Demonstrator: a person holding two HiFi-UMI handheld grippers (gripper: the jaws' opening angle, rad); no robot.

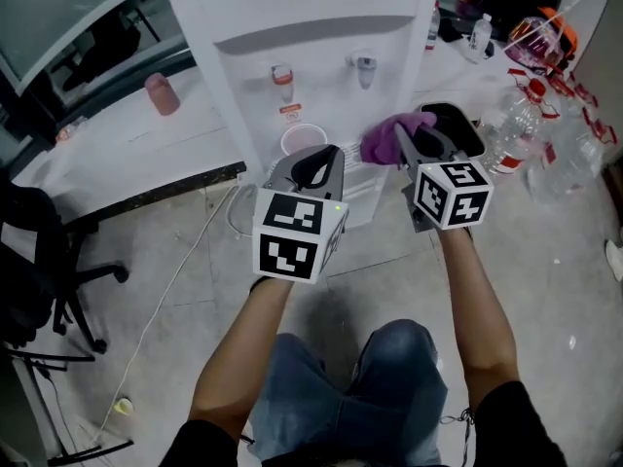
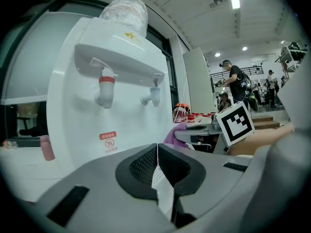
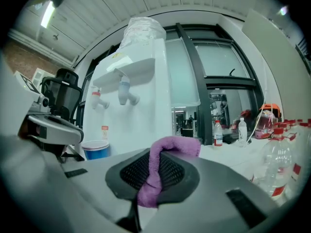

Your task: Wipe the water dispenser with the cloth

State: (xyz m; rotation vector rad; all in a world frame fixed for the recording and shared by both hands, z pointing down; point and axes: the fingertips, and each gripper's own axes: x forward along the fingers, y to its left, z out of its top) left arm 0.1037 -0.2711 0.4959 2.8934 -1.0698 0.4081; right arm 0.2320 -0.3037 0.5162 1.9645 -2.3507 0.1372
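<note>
From the head view, my right gripper (image 1: 414,140) holds the purple cloth (image 1: 389,136) against or just beside the white water dispenser's (image 1: 311,56) lower front. My left gripper (image 1: 313,160) hangs alongside.

In the left gripper view, my jaws are pressed together with nothing between them.

In the right gripper view, my jaws pinch the cloth, which drapes over their tips.

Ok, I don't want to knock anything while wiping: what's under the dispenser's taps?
A round blue cup stands on the white water dispenser's ledge, below the red tap. The left gripper covers the ledge's front in the head view.
</note>
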